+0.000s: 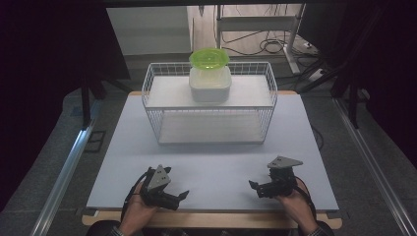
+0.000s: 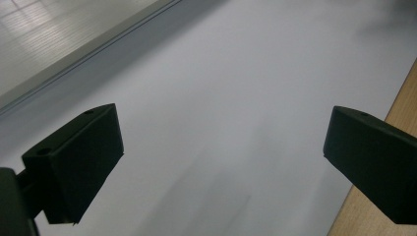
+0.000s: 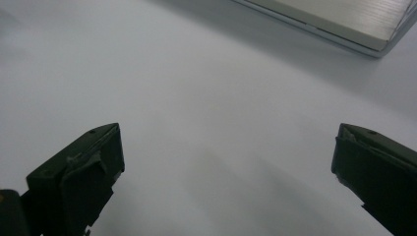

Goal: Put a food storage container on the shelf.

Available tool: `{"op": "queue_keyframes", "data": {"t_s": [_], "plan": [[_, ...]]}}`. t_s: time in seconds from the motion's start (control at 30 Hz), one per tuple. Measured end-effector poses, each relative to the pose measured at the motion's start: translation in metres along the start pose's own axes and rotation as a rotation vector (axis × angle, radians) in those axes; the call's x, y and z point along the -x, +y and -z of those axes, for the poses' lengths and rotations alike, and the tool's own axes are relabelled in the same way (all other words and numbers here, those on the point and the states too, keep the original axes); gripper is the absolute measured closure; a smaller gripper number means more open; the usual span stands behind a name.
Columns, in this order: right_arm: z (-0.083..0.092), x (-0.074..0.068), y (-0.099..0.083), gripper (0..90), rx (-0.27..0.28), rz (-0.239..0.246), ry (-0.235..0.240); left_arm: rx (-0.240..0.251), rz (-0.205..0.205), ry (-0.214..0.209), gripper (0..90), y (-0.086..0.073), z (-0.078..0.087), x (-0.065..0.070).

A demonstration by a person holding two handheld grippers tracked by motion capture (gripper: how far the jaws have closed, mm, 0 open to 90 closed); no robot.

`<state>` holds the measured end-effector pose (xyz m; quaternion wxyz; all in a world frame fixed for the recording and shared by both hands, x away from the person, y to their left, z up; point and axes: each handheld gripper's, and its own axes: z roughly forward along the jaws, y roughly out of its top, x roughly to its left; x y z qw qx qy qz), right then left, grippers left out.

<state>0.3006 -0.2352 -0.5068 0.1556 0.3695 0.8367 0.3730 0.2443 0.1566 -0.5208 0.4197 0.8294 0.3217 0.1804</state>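
A white wire rack (image 1: 164, 92) stands at the back middle of the pale table (image 1: 216, 162). On its upper shelf sits a white tub (image 1: 210, 84) with a bright green lid (image 1: 209, 57) on top. My left gripper (image 1: 178, 187) rests near the front edge at the left, held in a hand and pointing right. Its jaws are wide apart over bare table in the left gripper view (image 2: 223, 137). My right gripper (image 1: 255, 189) lies at the front right and points left. It is open too, with nothing between its jaws (image 3: 227, 147).
The rack's lower shelf board (image 2: 44, 34) (image 3: 344, 19) lies ahead of both grippers. The table's wooden edge (image 2: 401, 93) runs close beside the left gripper. Black curtains flank the table, and cables lie on the floor (image 1: 268, 46) behind the rack.
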Motion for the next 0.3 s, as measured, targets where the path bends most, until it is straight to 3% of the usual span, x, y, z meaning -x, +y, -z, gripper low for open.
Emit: {"op": "queue_keyframes", "data": {"t_s": [0.3], "plan": [[-0.0030,-0.0002,-0.0007,0.0,-0.014,0.003,-0.009,0.003,0.002,0.003,1.2,0.0004,0.0003,-0.0009]]}}
